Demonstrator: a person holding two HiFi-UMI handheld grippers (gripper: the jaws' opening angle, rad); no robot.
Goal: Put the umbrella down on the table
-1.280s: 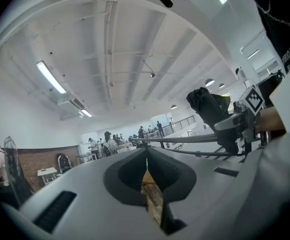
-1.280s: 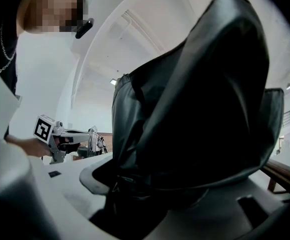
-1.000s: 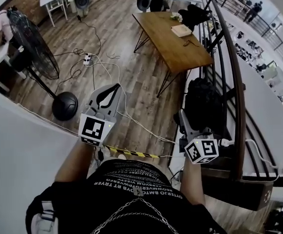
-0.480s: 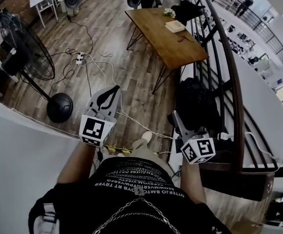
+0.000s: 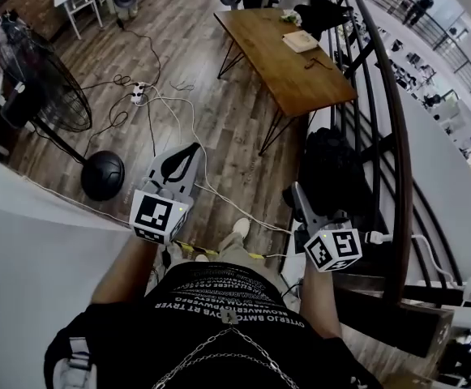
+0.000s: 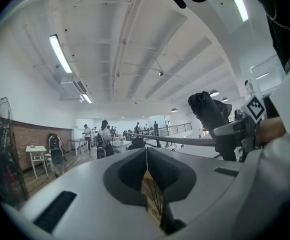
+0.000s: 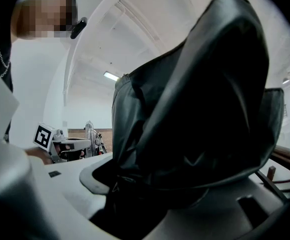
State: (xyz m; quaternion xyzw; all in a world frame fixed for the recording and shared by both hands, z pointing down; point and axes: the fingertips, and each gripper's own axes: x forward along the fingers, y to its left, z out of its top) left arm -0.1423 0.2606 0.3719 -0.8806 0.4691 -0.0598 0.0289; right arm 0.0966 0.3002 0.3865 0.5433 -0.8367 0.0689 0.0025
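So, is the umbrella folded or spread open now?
Folded: the umbrella is a bunched black bundle of collapsed fabric, clamped between the jaws of the right gripper; no spread canopy shows.

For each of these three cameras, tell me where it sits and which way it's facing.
Head view: on the person's head, facing steeply down at the wooden plank floor; shows black-shirted torso, left gripper, right gripper.
Left gripper view: on the left gripper, looking level along its shut jaws toward a dark railing; the person's hand shows at right.
Right gripper view: on the right gripper, facing the black folded umbrella clamped in its jaws; the person's head shows upper left.
Shared: each gripper view shows the other gripper.
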